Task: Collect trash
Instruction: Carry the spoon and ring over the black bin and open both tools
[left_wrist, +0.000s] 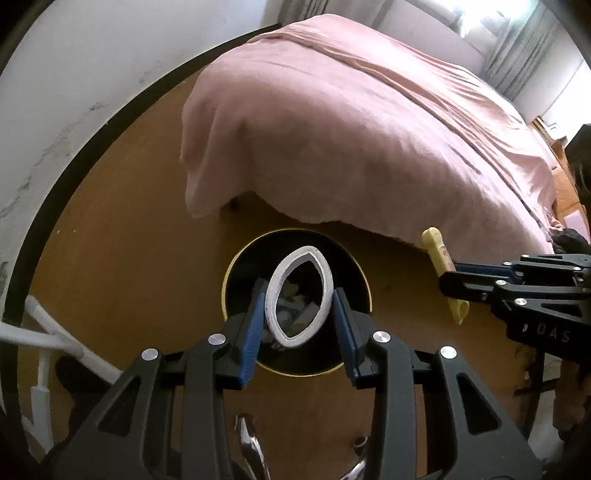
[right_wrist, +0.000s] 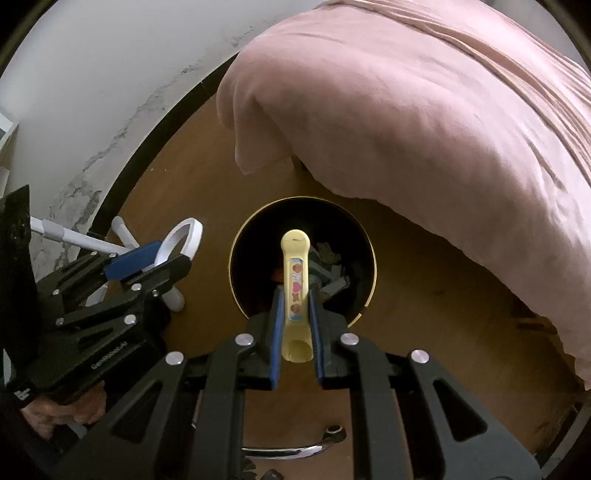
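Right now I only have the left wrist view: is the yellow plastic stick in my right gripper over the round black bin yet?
Observer: Yes. In the right wrist view the yellow plastic stick hangs over the round black bin with the gold rim.
Operator: Is it held firmly?
Observer: The right gripper is shut on its lower half, blue pads on both sides.
Operator: Anything printed on it?
Observer: Red and pink cartoon stickers run along its face.
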